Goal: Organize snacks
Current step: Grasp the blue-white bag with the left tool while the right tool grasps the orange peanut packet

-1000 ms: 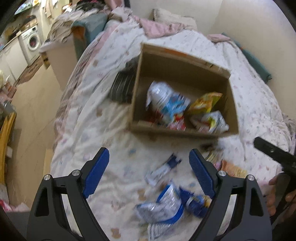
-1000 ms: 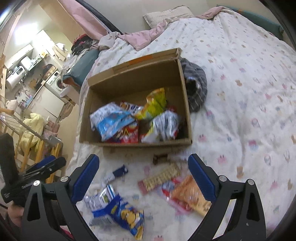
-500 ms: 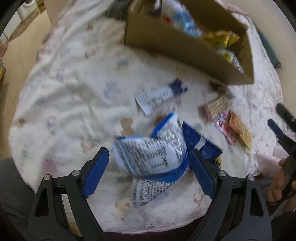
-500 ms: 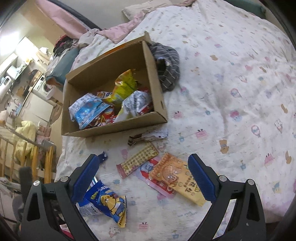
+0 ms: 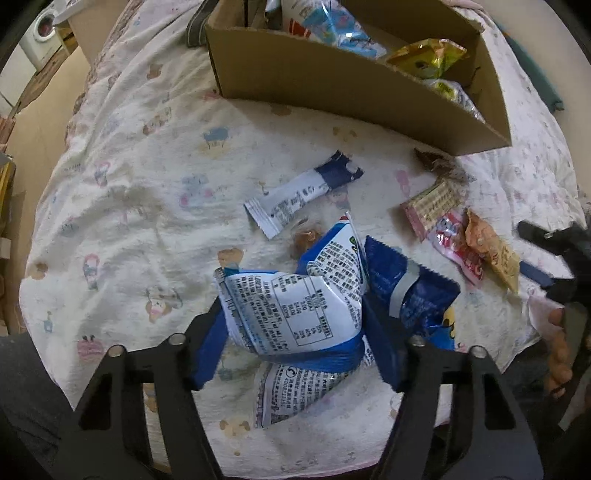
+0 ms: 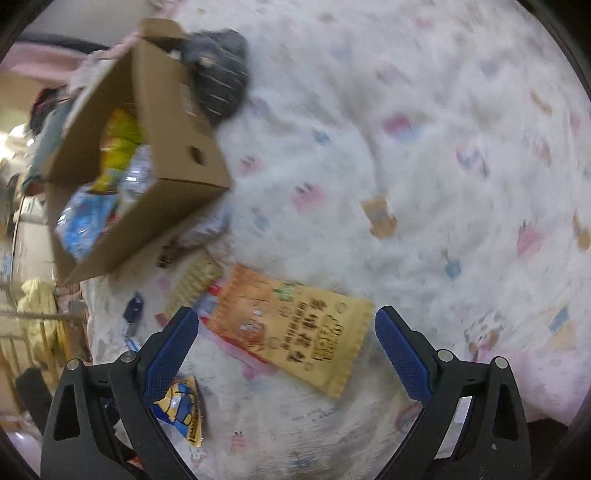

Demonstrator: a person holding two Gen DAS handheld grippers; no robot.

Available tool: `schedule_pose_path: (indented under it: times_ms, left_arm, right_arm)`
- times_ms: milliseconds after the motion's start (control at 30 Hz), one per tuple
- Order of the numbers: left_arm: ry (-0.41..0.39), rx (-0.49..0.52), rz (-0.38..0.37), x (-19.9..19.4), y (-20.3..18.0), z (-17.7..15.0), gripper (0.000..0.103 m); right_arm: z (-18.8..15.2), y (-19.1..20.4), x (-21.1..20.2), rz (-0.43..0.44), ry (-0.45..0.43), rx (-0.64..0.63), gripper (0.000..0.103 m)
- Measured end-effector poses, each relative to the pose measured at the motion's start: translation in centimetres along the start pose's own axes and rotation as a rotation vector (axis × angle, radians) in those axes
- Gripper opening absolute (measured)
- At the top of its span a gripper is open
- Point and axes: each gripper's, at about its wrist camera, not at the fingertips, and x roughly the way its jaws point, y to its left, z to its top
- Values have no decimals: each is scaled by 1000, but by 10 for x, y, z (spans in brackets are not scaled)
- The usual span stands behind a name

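Observation:
A white-and-blue snack bag (image 5: 295,306) lies on the patterned bedsheet (image 5: 140,184), and my left gripper (image 5: 293,308) is closing on it, both blue pads touching its sides. A dark blue bag (image 5: 410,291) lies against it on the right, and a white-and-blue bar wrapper (image 5: 299,195) lies farther off. The cardboard box (image 5: 332,77) behind holds several snack bags. In the right wrist view my right gripper (image 6: 286,317) hangs open over an orange-yellow packet (image 6: 295,325), which lies flat between its fingers, untouched. The box (image 6: 166,122) is at the upper left there.
A biscuit pack (image 5: 432,203), a pink packet (image 5: 454,243) and a small brown wrapper (image 5: 432,162) lie near the box's front. A striped grey cloth (image 6: 221,77) lies beside the box. The bed's edge runs close below both grippers. A washing machine (image 5: 44,33) stands far left.
Both grippers have come down toward the bed. The left one has narrowed its jaws onto the white-and-blue bag. The right one has rolled and now hangs over the orange-yellow packet.

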Motion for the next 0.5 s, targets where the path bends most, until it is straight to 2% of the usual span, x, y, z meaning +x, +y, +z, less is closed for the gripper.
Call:
schedule_pose_path:
  times_ms: [100,233,267,333,433,500]
  left_arm:
    - [-32,-14,-11,-14,7,6,54]
    - [-163,-57,1,-47,22,14,54]
    - [-208,-71,15,-56,27,17,54]
    - [-247,-91,14,-66,33,20,54]
    - [-257,-101,-8,-70,37,22,54]
    - [-248,-95,-16,-69,37,22,54]
  right_arm:
    - [3,-12,5,9,17,63,99]
    - [2,-23,14,73,89,118,99]
    - [1,-22,18,80,111,112,98]
    - [1,-18,22,63,117,84,98]
    - [3,-7,27,32,112,29,85]
    - [4,0,27,3,101,-7,62]
